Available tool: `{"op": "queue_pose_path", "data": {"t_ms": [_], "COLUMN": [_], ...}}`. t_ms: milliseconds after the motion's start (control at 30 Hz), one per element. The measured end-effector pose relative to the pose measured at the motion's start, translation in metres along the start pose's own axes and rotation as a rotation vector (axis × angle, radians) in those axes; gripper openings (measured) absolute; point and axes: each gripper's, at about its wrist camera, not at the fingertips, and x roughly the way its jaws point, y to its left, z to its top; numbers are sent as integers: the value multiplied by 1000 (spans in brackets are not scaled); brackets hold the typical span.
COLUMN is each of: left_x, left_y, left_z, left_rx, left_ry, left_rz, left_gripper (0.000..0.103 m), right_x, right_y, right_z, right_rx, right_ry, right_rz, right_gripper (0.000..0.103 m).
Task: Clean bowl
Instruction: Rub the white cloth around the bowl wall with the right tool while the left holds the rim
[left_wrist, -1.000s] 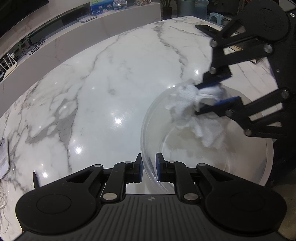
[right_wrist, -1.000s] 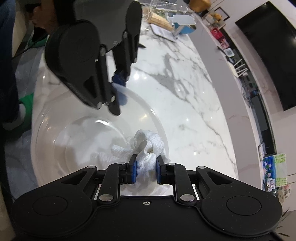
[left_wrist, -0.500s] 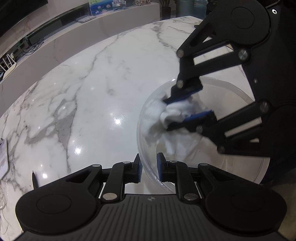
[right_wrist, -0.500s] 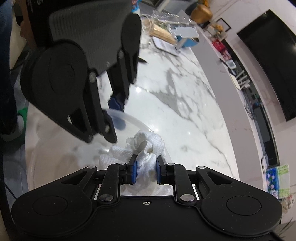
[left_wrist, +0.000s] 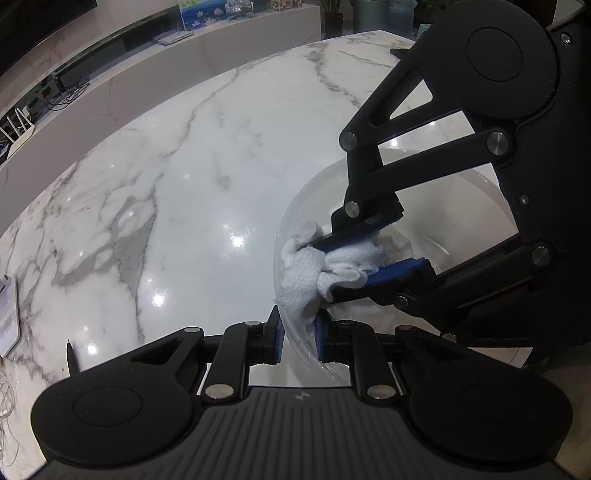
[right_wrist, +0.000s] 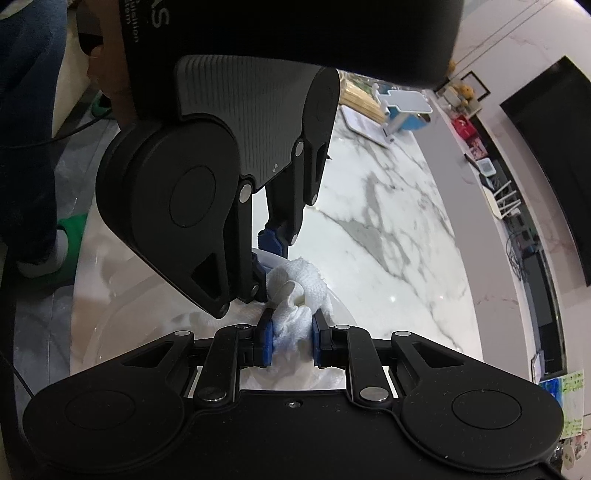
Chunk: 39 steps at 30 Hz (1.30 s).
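Both grippers engaged: left gripper (left_wrist: 298, 334) pinches upright bowl (left_wrist: 295, 236) rim, right gripper (right_wrist: 291, 341) grips cloth (right_wrist: 301, 291).

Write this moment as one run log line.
left gripper: shut on bowl rim | right gripper: shut on white cloth | cloth inside clear bowl, near left grip

A clear, round plastic bowl (left_wrist: 476, 192) stood upright on the white, grey-veined marble tabletop (left_wrist: 192, 192), near its edge. Its wall was transparent enough for the marble to show through, and its thin rim (left_wrist: 277, 254) curved round on the side facing the open tabletop. Inside it, a crumpled white woven cloth (left_wrist: 306, 275) was bunched against the inner wall just below that rim, with its folds pressed up to the plastic. From the right wrist view the same cloth (right_wrist: 301, 295) was knotted into a lump at the bowl's (right_wrist: 110, 325) edge, and more of it trailed down toward the bowl's base.
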Motion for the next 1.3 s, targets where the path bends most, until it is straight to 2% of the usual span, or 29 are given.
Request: {"op": "queue_pose_path", "data": {"t_ms": [133,300,400,567,600,767,867,900,1033,1167,1300], "left_x": [1,2,-4,-9,-10,-14,-16,-17,-13,-7,-3], "left_y": [2,8,11,14,14,17,19,20,21,23,22], "left_z": [0,2,4,2,2,-1,-2,-2,-1,6,14], "left_rx": [-3,-24,-57,-69,-70,-79,-84,-86,-62,-55,-49], "left_ry": [3,-1,1,6,7,11,14,15,0,-12,-23], "left_rz": [11,59,33,0,-6,-37,-56,-62,-25,15,17], "left_gripper": [14,14,16,33,33,33,27,21,14,10,10], "right_x": [1,3,1,3,-8,-15,-15,-18,-21,-22,-27], "right_y": [-2,-14,-15,-16,-4,-1,-2,-4,-10,-8,1], "right_z": [-2,-13,-17,-18,-27,-24,-22,-24,-28,-27,-26], "right_rx": [1,66,89,94,80,82,78,73,65,69,68], "right_ry": [42,135,147,153,149,145,146,144,140,142,151], "right_rz": [-43,-79,-81,-81,-86,-82,-81,-77,-64,-41,-2], "right_gripper": [17,17,17,17,17,17,17,17,17,17,17]}}
